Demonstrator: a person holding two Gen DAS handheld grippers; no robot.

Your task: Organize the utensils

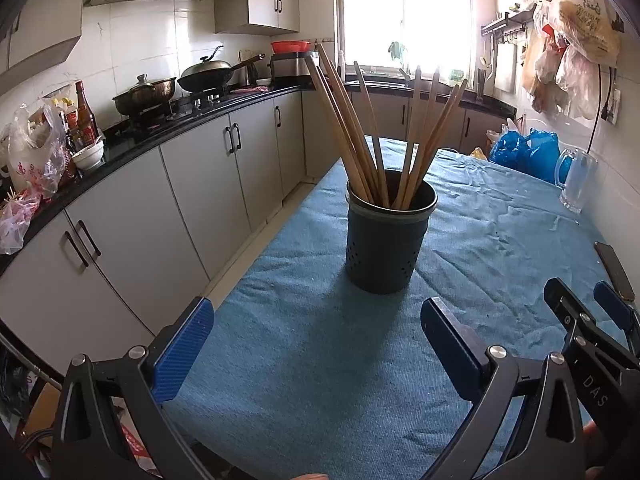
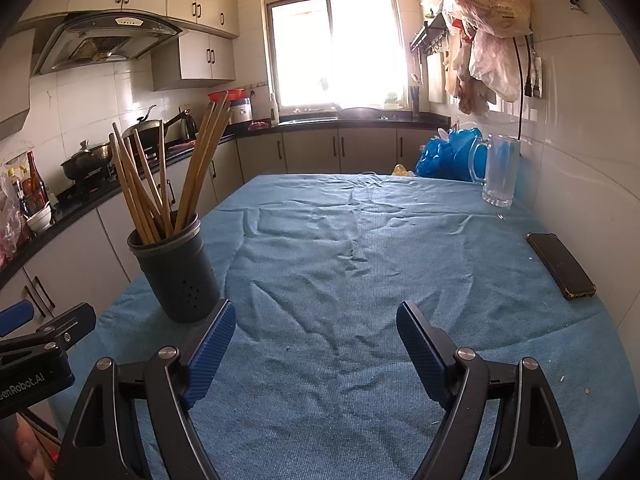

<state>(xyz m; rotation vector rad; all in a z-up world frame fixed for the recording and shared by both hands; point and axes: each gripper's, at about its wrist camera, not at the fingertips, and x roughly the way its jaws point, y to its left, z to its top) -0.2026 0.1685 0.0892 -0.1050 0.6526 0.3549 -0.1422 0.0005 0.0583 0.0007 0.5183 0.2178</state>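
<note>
A dark holder (image 1: 385,240) stands upright on the blue cloth (image 1: 320,360) that covers the counter, toward its left edge, with a bundle of wooden chopsticks (image 1: 372,132) standing in it and fanning outward above the rim. In the left wrist view the left gripper (image 1: 316,332) hangs just above the cloth, short of the holder and aimed at it, jaws spread wide with nothing between them; the holder sits centred beyond the gap, not touching either blue pad. The right gripper (image 2: 316,338) is likewise wide open and empty over bare cloth, with the holder just beyond and beside its left finger; whether finger and holder touch cannot be told. Each gripper shows at the edge of the other's view, side by side near the front of the counter. A phone (image 2: 560,266) lies flat on the cloth near the right edge, and a glass mug (image 2: 498,172) stands farther back by the wall, next to blue bags (image 2: 448,156). Pots (image 1: 144,94) sit on the stove along the left wall.
</note>
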